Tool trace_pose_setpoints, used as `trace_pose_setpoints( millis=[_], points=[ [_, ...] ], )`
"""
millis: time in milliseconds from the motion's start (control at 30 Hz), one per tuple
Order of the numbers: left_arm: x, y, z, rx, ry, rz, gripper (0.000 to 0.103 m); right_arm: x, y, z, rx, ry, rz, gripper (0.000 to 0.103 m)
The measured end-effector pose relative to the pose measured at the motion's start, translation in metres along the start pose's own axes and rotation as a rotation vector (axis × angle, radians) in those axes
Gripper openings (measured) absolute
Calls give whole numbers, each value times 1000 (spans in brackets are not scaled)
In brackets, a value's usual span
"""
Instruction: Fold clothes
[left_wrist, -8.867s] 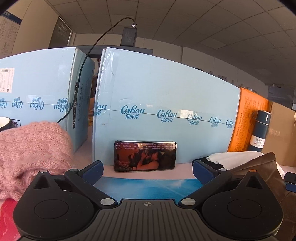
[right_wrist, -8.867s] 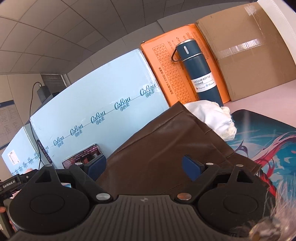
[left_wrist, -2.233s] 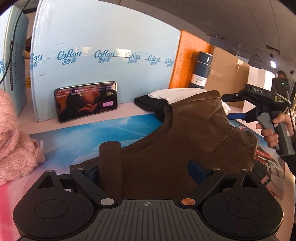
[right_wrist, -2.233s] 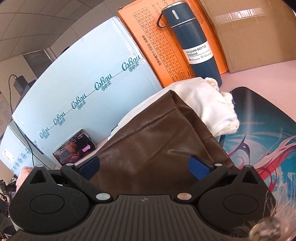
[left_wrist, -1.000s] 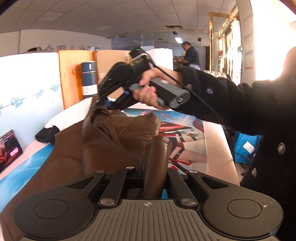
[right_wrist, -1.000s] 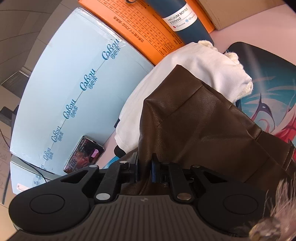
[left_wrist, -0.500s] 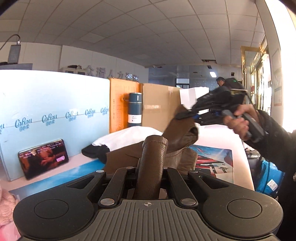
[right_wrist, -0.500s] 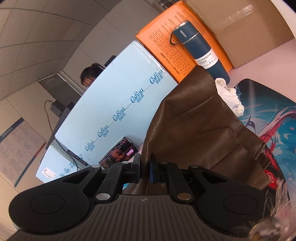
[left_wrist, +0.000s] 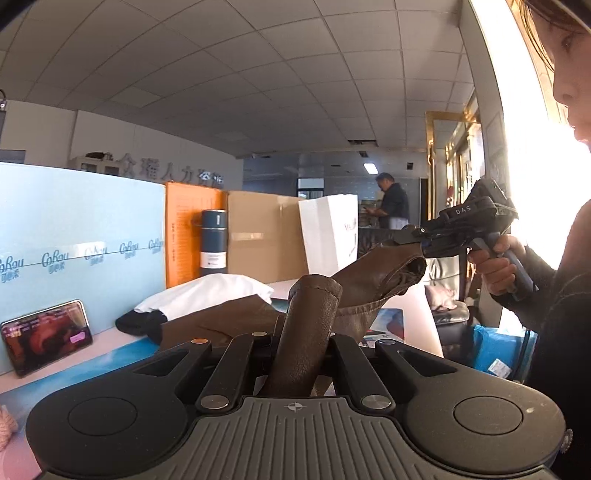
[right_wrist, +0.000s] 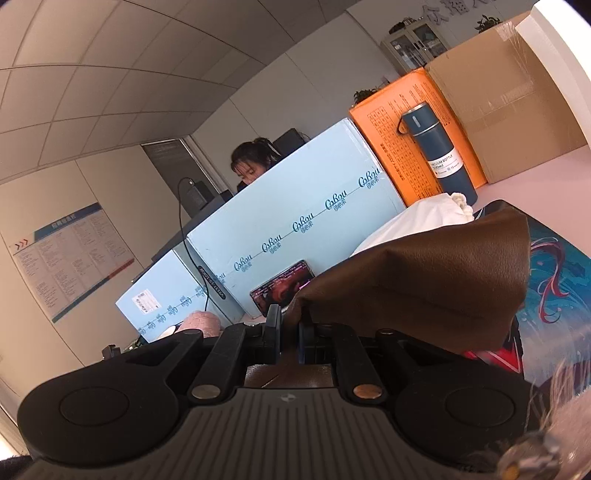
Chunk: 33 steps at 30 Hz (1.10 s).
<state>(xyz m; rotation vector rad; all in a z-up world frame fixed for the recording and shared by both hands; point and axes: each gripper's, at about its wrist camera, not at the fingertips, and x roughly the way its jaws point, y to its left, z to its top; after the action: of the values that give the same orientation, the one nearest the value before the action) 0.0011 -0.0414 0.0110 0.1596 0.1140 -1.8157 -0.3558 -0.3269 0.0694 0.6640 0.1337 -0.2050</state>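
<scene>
A brown leather garment (left_wrist: 354, 284) hangs stretched in the air between both grippers. My left gripper (left_wrist: 301, 341) is shut on a rolled edge of it, which sticks up between the fingers. My right gripper (right_wrist: 290, 332) is shut on another edge; the garment (right_wrist: 424, 280) drapes to the right of it. In the left wrist view the right gripper (left_wrist: 417, 243) is held high at the right, clamping the garment's far corner. The lower part of the garment rests on the table near a white cloth (left_wrist: 218, 291).
Light blue boxes (right_wrist: 295, 229), an orange box (right_wrist: 410, 129), a dark blue vacuum bottle (right_wrist: 439, 155) and a cardboard box (left_wrist: 262, 236) line the back of the table. A phone (left_wrist: 46, 334) leans on the blue box. A pink knit (right_wrist: 199, 321) lies left. A printed mat (right_wrist: 557, 284) covers the table.
Both grippers have risen with the garment, lifting it higher off the table. The right gripper has moved further right and up in the left wrist view, stretching the garment.
</scene>
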Motion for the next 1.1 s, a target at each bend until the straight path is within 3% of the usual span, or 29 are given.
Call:
trace_pose_setpoints(
  millis=[100, 267, 333, 400, 467, 667, 767, 800, 833, 1000, 1100],
  points=[
    [2, -13, -3, 16, 27, -31, 4, -19, -7, -14, 14, -3, 1, 8],
    [3, -39, -16, -3, 128, -1, 4, -44, -21, -40, 38, 25, 17, 9],
    [4, -49, -21, -12, 169, 13, 4, -50, -32, -49, 68, 31, 21, 16],
    [5, -57, -30, -39, 220, 22, 4, -56, -44, -58, 98, 41, -15, 43],
    [8, -64, -41, -70, 278, 34, 4, -62, -59, -66, 146, 37, -35, 58],
    [5, -73, -55, -125, 345, 84, 18, -62, -97, -88, 275, 65, -52, 57],
    [-13, -77, -49, -115, 294, 141, 59, -60, -107, -94, 296, 80, -51, 56],
    [-20, -77, -47, -115, 265, 162, 78, -61, -110, -94, 306, 77, -42, 56],
    [-28, -74, -46, -126, 225, 175, 86, -63, -112, -94, 313, 71, -39, 56],
    [-61, -31, -41, -292, -26, 212, 98, -66, -117, -95, 327, 55, -32, 57],
    [-64, 5, -40, -418, -90, 284, 101, -65, -117, -94, 323, 53, -27, 60]
  ],
)
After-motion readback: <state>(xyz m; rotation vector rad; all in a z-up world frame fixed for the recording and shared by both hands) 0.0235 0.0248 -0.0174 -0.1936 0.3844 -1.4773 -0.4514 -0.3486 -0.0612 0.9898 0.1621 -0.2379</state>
